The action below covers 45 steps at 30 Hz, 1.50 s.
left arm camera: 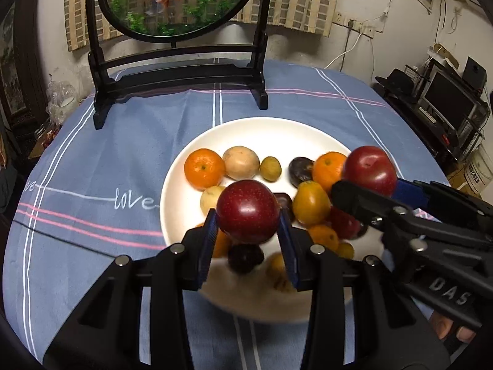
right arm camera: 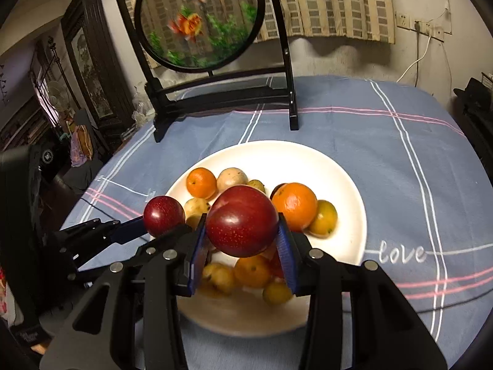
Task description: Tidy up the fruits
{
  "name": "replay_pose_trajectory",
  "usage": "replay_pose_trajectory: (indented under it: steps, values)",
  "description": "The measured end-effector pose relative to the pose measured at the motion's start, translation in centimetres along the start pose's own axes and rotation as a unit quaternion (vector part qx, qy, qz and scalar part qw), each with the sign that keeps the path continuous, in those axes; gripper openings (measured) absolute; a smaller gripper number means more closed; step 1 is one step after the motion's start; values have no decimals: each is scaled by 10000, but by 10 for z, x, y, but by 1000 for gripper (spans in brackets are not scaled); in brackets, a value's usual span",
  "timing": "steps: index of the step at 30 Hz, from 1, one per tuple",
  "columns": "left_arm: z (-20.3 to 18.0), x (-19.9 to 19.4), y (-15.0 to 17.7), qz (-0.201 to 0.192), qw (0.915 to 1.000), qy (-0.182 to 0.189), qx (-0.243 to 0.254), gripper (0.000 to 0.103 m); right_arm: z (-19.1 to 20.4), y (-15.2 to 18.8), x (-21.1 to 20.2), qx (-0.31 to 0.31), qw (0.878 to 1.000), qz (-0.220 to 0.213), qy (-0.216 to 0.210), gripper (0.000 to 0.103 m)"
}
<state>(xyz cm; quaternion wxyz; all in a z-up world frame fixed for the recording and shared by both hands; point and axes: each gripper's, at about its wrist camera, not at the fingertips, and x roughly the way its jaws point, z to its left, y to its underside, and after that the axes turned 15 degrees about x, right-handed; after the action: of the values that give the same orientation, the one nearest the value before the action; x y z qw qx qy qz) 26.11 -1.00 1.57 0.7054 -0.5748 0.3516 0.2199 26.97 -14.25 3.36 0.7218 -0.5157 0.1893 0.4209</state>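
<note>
A white plate (left arm camera: 246,129) (right arm camera: 345,178) on the blue tablecloth holds several fruits: oranges (left arm camera: 204,168) (right arm camera: 294,205), pale round fruits (left arm camera: 241,162), small yellow fruits (left arm camera: 310,203) and dark plums (left arm camera: 300,170). My left gripper (left arm camera: 248,225) is shut on a red plum (left arm camera: 248,211) above the plate's near side; it also shows in the right wrist view (right arm camera: 164,215). My right gripper (right arm camera: 242,240) is shut on a larger red plum (right arm camera: 242,220), which shows in the left wrist view (left arm camera: 369,171) above the plate's right side.
A black wooden stand (left arm camera: 181,74) (right arm camera: 222,92) with a round goldfish panel stands behind the plate on the table. The tablecloth (left arm camera: 92,160) carries pink and white stripes and the word "love". Furniture and a monitor (left arm camera: 446,98) stand beyond the table's right edge.
</note>
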Motion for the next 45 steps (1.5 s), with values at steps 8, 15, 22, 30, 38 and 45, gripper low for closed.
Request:
replay_pose_trajectory:
  steps: [8, 15, 22, 30, 38, 45]
  values:
    - [2, 24, -10, 25, 9999, -117, 103, 42, 0, -11, 26, -16, 9998, 151, -84, 60]
    - [3, 24, -10, 32, 9998, -217, -15, 69, 4, -8, 15, -94, 9999, -47, 5, 66]
    - [-6, 3, -7, -98, 9997, -224, 60, 81, -5, -1, -13, 15, 9997, -246, -20, 66]
    - [-24, -21, 9, -89, 9996, -219, 165, 85, -21, 22, -46, 204, 9992, -342, 41, 66]
    - [-42, -42, 40, -26, 9986, -371, 372, 92, -40, 57, -68, 294, 9973, -361, 562, 75]
    - [-41, -62, 71, 51, 9977, -638, 233, 95, -54, 87, -88, 285, 9930, -595, 978, 96]
